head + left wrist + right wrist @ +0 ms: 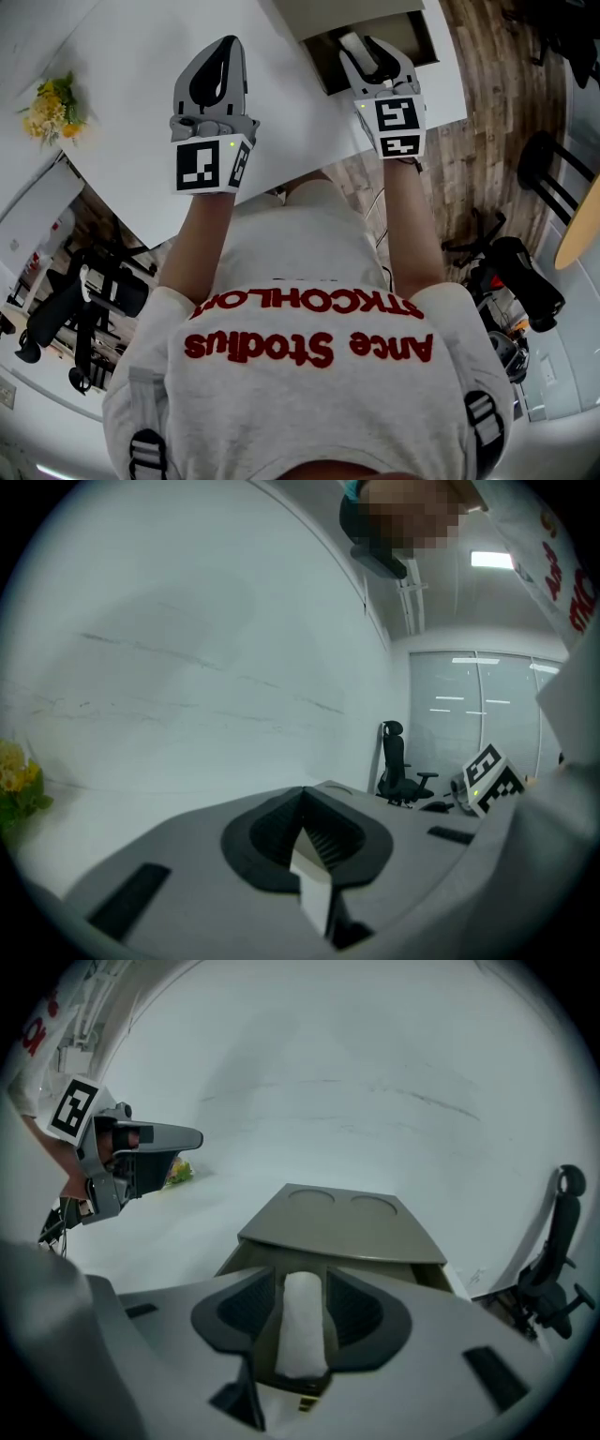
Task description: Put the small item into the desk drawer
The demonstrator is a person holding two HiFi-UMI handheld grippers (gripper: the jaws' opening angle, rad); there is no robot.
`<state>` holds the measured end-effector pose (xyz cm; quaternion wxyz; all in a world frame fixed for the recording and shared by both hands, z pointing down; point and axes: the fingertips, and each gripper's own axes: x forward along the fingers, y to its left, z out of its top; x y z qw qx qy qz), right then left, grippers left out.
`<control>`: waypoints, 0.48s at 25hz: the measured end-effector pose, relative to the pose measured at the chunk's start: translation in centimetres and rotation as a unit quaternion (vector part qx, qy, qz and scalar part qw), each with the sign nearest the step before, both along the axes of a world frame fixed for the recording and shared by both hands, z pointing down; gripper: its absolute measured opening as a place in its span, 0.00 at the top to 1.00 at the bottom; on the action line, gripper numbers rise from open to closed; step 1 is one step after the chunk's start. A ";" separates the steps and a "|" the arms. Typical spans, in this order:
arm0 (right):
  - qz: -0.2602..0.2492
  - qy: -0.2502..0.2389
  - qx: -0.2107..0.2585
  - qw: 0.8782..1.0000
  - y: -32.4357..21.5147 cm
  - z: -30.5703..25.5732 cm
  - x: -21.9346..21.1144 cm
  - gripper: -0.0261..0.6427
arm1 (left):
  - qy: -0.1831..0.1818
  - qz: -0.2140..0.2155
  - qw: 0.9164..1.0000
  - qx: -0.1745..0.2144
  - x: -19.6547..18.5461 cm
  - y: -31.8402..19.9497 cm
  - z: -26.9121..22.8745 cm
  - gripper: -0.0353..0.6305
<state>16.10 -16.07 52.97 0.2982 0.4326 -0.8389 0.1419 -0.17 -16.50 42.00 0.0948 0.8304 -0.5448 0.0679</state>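
A small white roll [302, 1326] lies between the jaws of my right gripper [302, 1283], with a strip of tan showing between it and the left pad. That gripper [364, 45] is open and hovers over the open tan drawer [417, 42] at the desk's right end, the roll's [351, 41] tip just showing. The drawer's flat tan panel [342, 1232] with two round marks lies right ahead of the jaws. My left gripper [228, 45] is shut and empty above the white desk [131, 56]; its dark pads [305, 803] meet at the tips.
Yellow flowers [54, 108] stand at the desk's far left. Past the desk's right edge is wood floor [506, 94] with a black office chair [553, 1269] and dark stools [553, 173]. The left gripper [141, 1152] shows at the left of the right gripper view.
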 end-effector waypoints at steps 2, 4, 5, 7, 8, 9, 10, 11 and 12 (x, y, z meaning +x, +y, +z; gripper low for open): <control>0.006 -0.012 0.002 1.000 -0.2 -0.3 -0.1 0.70 | 0.001 0.001 1.000 0.000 -0.2 -0.3 0.2 0.94; 0.016 -0.025 0.010 1.000 -0.6 -0.8 -0.1 0.73 | 0.001 0.001 1.000 0.002 -0.4 -0.6 0.2 0.94; 0.022 -0.031 0.016 0.999 -0.8 -1.3 0.1 0.75 | 0.001 0.001 1.000 0.004 -0.5 -0.7 0.0 0.94; 0.036 -0.049 0.031 0.998 -1.2 -2.6 0.6 0.78 | 0.001 0.001 1.000 0.009 -0.5 -0.9 -0.4 0.94; 0.044 -0.061 0.038 0.996 -1.4 -3.3 0.8 0.80 | 0.001 0.001 1.000 0.012 -0.5 -1.0 -0.6 0.94; 0.052 -0.074 0.046 0.995 -1.7 -4.1 1.1 0.82 | 0.001 0.000 1.000 0.015 -0.5 -1.1 -0.9 0.94; 0.061 -0.086 0.055 0.993 -1.9 -5.0 1.3 0.84 | 0.002 -0.001 1.000 0.019 -0.6 -1.2 -1.1 0.94; 0.069 -0.097 0.065 0.991 -2.1 -5.9 1.6 0.85 | 0.002 -0.003 1.000 0.022 -0.8 -1.3 -1.4 0.94; 0.076 -0.105 0.076 0.989 -2.4 -6.8 1.9 0.87 | 0.003 -0.005 1.000 0.026 -0.9 -1.4 -1.8 0.94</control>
